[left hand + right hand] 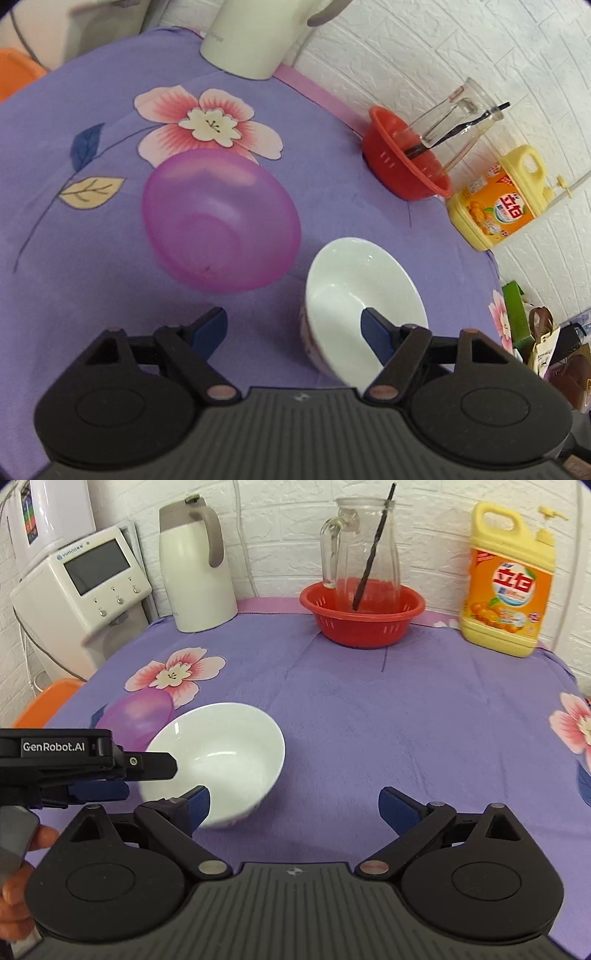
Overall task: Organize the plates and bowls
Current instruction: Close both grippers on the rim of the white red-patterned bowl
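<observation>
A white bowl (354,291) stands on the purple flowered tablecloth (92,295), with a translucent pink bowl (221,225) just to its left. My left gripper (295,328) is open; its right finger reaches over the white bowl's near rim, its left finger is outside the bowl. In the right wrist view the white bowl (225,757) is at lower left, the pink bowl (140,716) behind it. My right gripper (295,805) is open and empty, its left finger close to the bowl's near side. The left gripper also shows there (110,775) at the bowl's left rim.
A red colander (362,616) with a glass pitcher (362,542) in it stands at the back. A yellow detergent bottle (509,583) is at the back right, a white thermos jug (195,568) and a water dispenser (81,590) at the back left.
</observation>
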`<state>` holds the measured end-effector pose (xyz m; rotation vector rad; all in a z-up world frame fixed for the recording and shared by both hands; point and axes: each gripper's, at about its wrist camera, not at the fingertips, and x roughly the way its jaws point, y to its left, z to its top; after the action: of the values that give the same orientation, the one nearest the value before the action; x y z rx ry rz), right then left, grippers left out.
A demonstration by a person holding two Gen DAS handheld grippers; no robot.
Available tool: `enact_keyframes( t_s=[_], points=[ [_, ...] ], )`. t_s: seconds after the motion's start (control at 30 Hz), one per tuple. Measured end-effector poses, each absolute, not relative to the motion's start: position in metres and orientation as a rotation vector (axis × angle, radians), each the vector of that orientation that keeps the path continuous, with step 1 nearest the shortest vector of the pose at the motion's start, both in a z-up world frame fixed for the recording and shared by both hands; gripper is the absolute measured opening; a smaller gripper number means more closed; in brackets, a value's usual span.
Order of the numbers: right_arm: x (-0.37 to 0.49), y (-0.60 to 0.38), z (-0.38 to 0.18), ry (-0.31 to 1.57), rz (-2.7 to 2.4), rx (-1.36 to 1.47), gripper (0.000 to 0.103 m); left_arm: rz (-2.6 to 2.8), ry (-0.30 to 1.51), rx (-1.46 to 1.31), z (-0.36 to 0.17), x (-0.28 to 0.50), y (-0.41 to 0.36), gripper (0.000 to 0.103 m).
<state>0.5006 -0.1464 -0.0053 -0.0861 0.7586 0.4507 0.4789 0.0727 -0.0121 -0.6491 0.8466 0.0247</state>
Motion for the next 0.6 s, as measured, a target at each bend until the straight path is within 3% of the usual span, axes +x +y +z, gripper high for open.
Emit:
enact_keyframes(
  t_s=[0.2,0.27,0.33,0.5,0.53,0.57,0.6],
  points=[
    [0.527,-0.126,-0.024,0.796,0.48,-0.148,0.103,-0.02,0.848,-0.62,-0.018,0.494,0.06,0.069],
    [0.532,-0.121,-0.03,0.808,0.493,-0.162,0.103,-0.045,0.854,-0.636,-0.019,0.497,0.06,0.058],
    [0.534,-0.116,-0.034,0.807,0.507,-0.166,0.103,-0.052,0.846,-0.639,-0.02,0.498,0.059,0.057],
    [0.535,-0.106,-0.032,0.776,0.54,-0.191,0.103,-0.067,0.822,-0.634,-0.02,0.503,0.057,0.041],
    [0.534,-0.104,-0.031,0.773,0.554,-0.191,0.102,-0.067,0.818,-0.619,-0.019,0.503,0.055,0.041],
    [0.533,-0.103,-0.03,0.774,0.567,-0.19,0.089,-0.063,0.817,-0.611,-0.019,0.504,0.053,0.041],
    [0.533,-0.1,-0.03,0.776,0.578,-0.192,0.084,-0.064,0.817,-0.607,-0.019,0.503,0.053,0.041]
  ],
)
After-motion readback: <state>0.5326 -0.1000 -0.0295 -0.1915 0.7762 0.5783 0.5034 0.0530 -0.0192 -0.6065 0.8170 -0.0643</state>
